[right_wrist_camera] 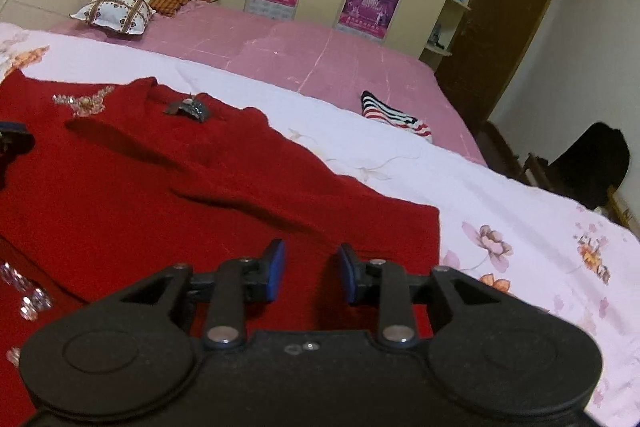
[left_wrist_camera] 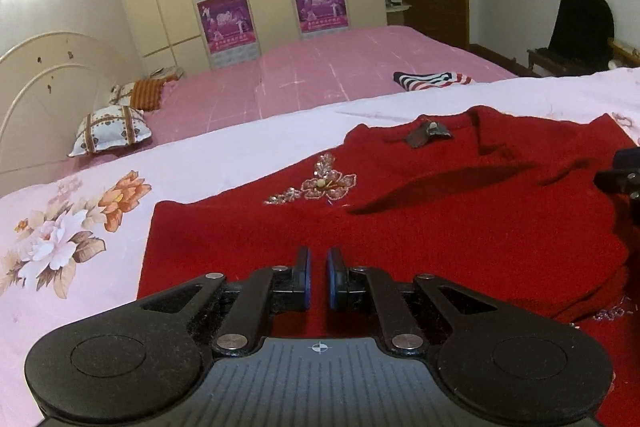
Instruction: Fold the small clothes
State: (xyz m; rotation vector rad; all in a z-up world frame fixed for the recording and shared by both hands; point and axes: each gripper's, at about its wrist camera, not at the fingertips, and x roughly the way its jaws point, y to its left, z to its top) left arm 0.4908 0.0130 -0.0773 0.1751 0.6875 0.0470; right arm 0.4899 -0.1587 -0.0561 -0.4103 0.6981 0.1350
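A red sweater (left_wrist_camera: 420, 227) is spread on a floral sheet (left_wrist_camera: 80, 227), the left gripper (left_wrist_camera: 319, 259) held narrowly parted and the right gripper (right_wrist_camera: 312, 259) wider, nothing gripped.

We are looking at a deep red sweater (left_wrist_camera: 460, 227) with beaded silver flower trim, lying on a pale pink floral quilt (left_wrist_camera: 80, 227); beyond, a pink sheet (left_wrist_camera: 320, 67) and a navy-red-white striped garment (left_wrist_camera: 434, 79).

Bed (left_wrist_camera: 320, 75), floral sheet (left_wrist_camera: 80, 227), red sweater (left_wrist_camera: 440, 227)
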